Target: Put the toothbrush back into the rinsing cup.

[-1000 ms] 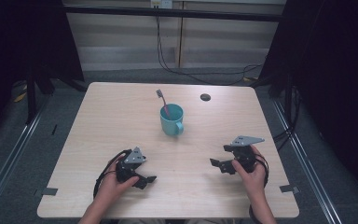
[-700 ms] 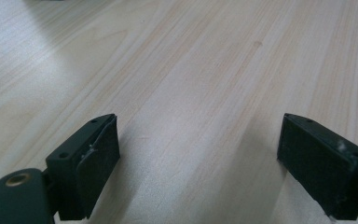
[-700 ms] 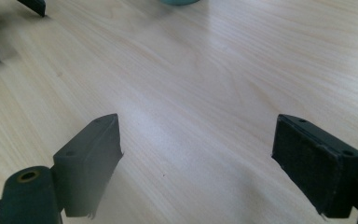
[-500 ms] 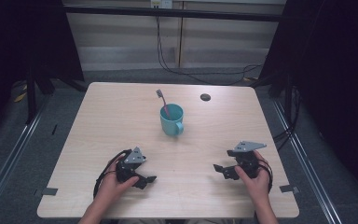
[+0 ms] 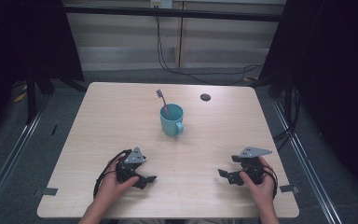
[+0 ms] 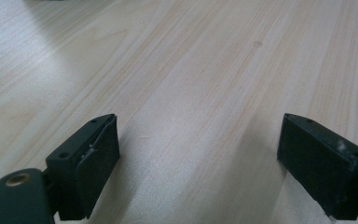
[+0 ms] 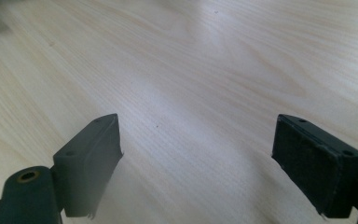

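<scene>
While both tools rest low at the near edge of the desk (image 5: 98,116), the left tool (image 5: 145,179) and the right tool (image 5: 226,175) gaping wide and empty, we judge them parked in wait, well apart from the mug (image 5: 172,120). That teal mug stands upright mid-desk, and a toothbrush (image 5: 162,101) leans inside it, head up, ready for us to reach.
</scene>
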Action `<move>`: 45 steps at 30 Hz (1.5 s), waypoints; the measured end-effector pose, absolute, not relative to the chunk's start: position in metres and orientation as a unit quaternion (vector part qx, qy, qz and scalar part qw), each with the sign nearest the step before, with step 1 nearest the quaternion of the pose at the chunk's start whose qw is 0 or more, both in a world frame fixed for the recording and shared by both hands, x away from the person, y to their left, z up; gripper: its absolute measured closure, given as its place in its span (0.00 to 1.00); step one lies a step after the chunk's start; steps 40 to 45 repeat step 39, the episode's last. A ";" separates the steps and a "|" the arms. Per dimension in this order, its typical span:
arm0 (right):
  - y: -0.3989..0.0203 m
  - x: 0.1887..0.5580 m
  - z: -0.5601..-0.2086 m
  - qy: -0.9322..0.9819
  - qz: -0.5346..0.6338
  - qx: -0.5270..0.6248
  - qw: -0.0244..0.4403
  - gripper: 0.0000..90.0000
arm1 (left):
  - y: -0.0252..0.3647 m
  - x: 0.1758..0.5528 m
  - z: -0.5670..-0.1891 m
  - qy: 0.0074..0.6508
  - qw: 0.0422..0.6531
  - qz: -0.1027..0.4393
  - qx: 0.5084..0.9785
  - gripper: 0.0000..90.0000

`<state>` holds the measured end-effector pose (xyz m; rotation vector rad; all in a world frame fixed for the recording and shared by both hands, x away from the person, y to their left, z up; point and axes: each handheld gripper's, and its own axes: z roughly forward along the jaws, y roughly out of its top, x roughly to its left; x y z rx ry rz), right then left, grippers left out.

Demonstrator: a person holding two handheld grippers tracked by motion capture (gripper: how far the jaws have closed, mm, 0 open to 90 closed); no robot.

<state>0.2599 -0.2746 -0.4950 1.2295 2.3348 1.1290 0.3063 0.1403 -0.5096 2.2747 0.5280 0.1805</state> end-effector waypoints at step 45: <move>-0.278 0.248 -0.511 0.822 0.358 0.412 0.163 0.15 | 0.140 0.306 -0.510 0.208 0.390 0.072 0.894 0.14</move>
